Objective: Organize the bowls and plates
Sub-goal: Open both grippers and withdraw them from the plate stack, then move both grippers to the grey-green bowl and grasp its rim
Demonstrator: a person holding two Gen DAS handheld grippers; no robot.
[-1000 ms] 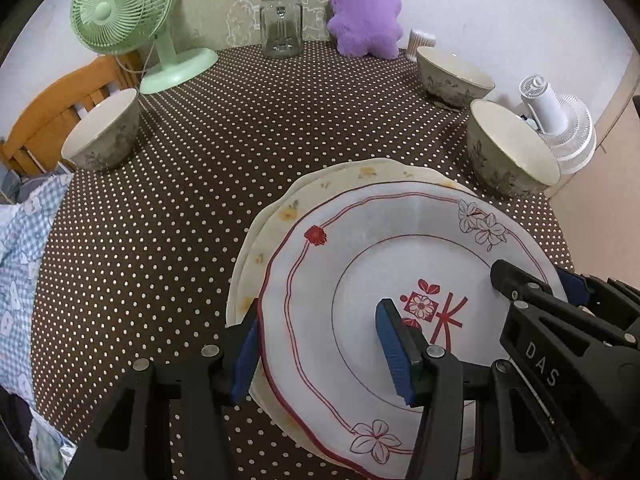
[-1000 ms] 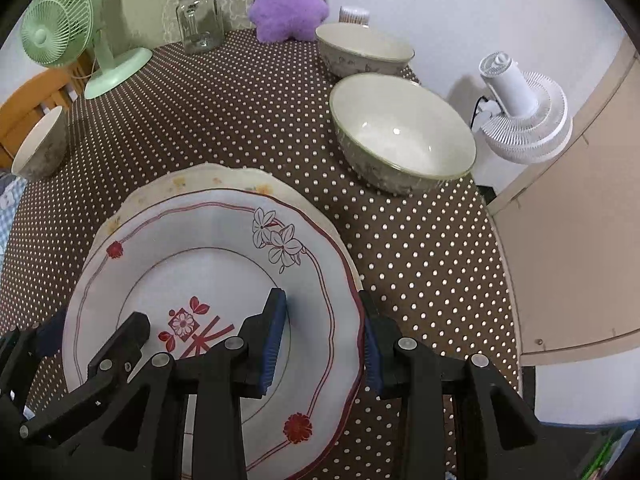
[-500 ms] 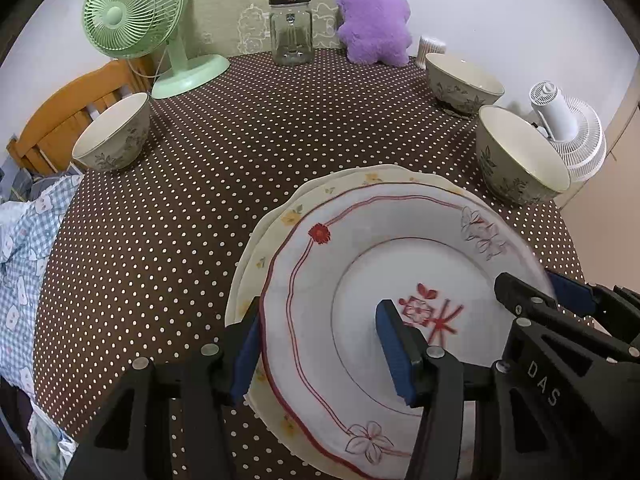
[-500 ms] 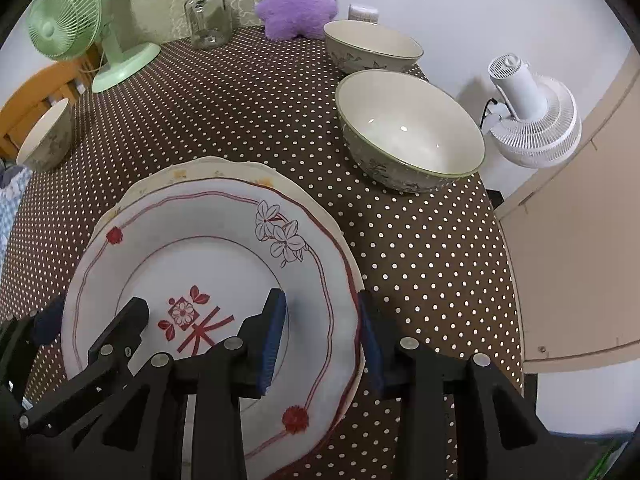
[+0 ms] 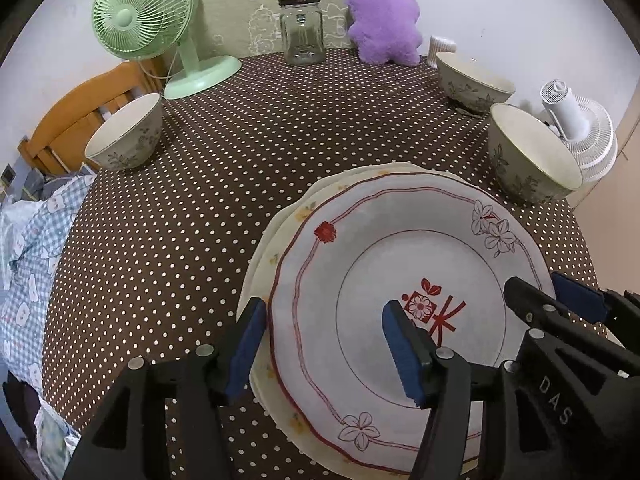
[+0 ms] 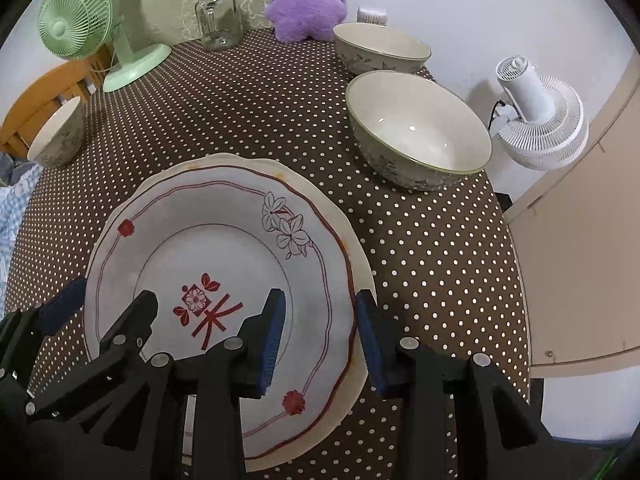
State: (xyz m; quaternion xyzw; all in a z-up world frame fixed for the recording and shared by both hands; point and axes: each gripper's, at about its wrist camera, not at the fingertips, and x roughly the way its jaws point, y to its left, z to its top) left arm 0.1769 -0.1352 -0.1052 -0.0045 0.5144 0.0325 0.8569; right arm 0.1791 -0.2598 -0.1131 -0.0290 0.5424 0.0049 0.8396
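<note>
Left jaws just widened, straddling plate (image 5: pixel 400 248) rim.

close downward wrist views (shared plate (image 5: pixel 400 264))

From here I can't see most of the cream scalloped lower plate (image 5: pixel 276 256); the red-rimmed white plate (image 5: pixel 400 240) covers it, its near edge hidden behind black gripper bodies at the lower frame.

Polka-dot table (image 5: pixel 248 168): stacked plates (image 5: pixel 400 256), three bowls (image 5: pixel 126 140), jar (image 5: pixel 301 32), green fan (image 5: pixel 148 28).
</note>
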